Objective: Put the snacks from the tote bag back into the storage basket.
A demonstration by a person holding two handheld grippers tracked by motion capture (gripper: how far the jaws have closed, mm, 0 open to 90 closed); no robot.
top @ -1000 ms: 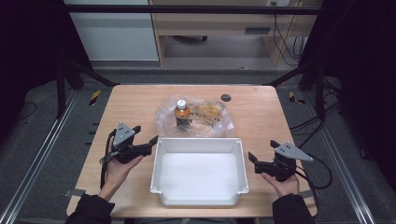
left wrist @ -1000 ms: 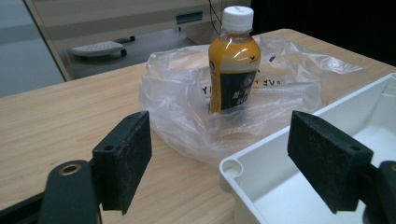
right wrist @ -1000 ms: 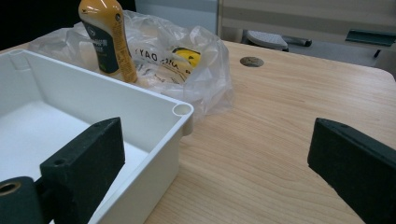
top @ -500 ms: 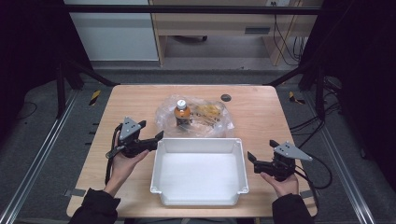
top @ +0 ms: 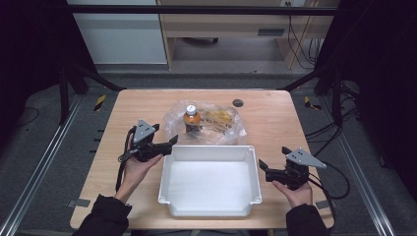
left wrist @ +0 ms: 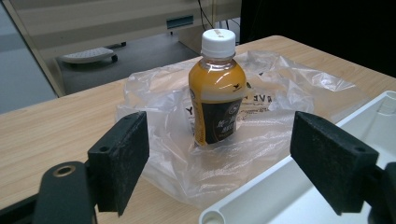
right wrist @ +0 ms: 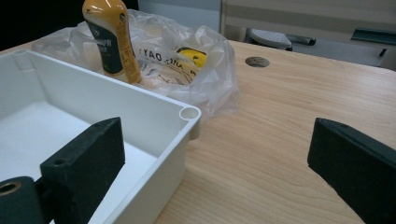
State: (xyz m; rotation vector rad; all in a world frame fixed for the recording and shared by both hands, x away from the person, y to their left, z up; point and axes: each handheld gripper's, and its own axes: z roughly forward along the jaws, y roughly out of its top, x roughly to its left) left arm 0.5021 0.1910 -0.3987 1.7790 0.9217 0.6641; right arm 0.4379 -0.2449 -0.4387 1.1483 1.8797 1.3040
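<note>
A small bottle (top: 192, 119) of orange drink with a white cap stands upright on a crumpled clear plastic bag (top: 219, 129) at the table's middle. My left gripper (top: 169, 145) is open at the white bin's (top: 209, 150) far left corner. Its jaws have just been opening and nothing is between them. In the left gripper view the bottle (left wrist: 217, 93) stands a short way beyond the gripper (left wrist: 219, 163). My right gripper (top: 263, 169) is open beside the bin's right wall. In the right gripper view the gripper (right wrist: 219, 168) straddles the bin's corner (right wrist: 189, 114) without touching it, with the bottle (right wrist: 111, 37) far off.
Yellow packets (top: 221, 118) lie inside the bag behind the bottle. A dark round hole (top: 238, 103) sits in the table near its far edge. The bin takes up the near middle of the table. Cables trail from both grippers.
My left gripper has moved away from the person and to the right, closer to the bag and bottle. The right gripper has kept still.
</note>
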